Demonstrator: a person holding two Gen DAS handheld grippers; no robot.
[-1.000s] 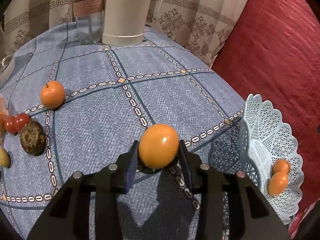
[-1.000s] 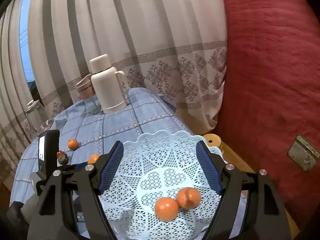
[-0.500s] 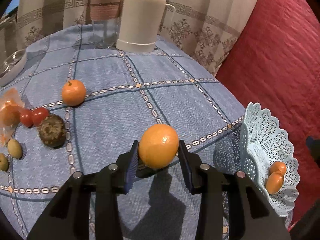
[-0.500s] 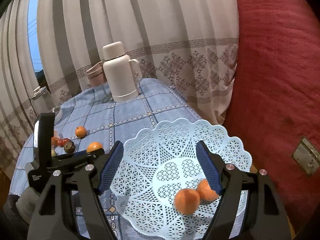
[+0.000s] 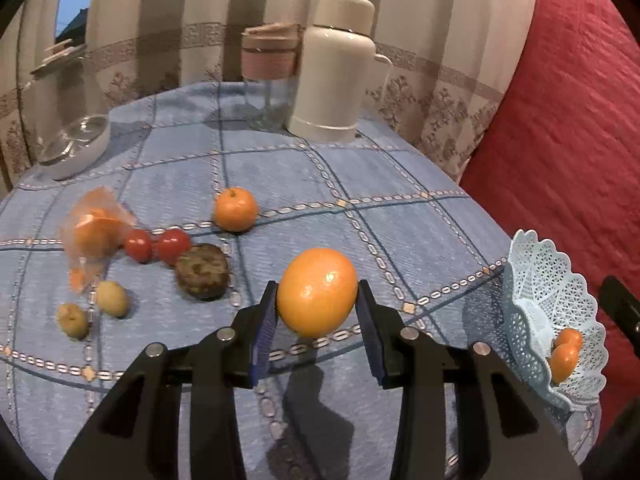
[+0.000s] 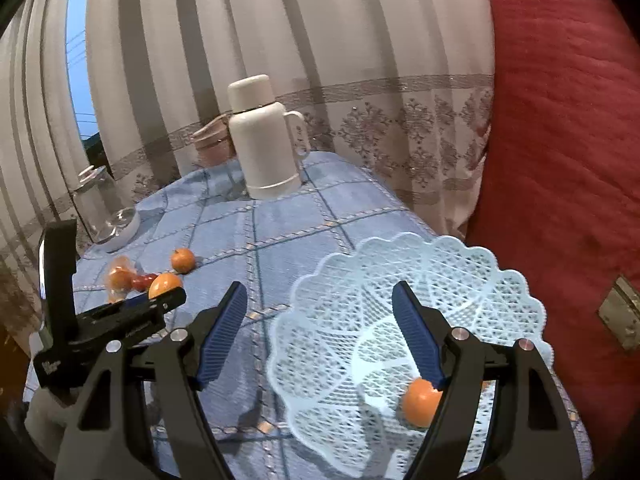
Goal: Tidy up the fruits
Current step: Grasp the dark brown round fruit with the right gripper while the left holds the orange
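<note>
Fingers of the left gripper [image 5: 317,322] are clenched on a big orange [image 5: 317,293], one blue pad pressed to each side at its widest part, so the round fruit sits cradled and cannot roll out. It hangs clear of the blue checked desk [image 5: 304,184], its shadow lying on the cloth just below the fingers. Off to the right of those fingers waits the pale blue lattice basket [image 5: 536,280], two small oranges [image 5: 565,352] already in its bowl; I judge the big one is bound there.

Over on the other side, the right gripper [image 6: 320,334] has its fingers spread wide and empty. They straddle the near rim of the basket, one finger over the cloth, the other above the bowl, near one small orange; perhaps it is there to steady the light basket.

Beyond the left fingers more fruit lies loose: a tangerine [image 5: 235,209], two tomatoes [image 5: 157,245], a dark rough fruit [image 5: 202,271], two small yellow ones [image 5: 93,309] and a wrapped one [image 5: 94,236].
</note>
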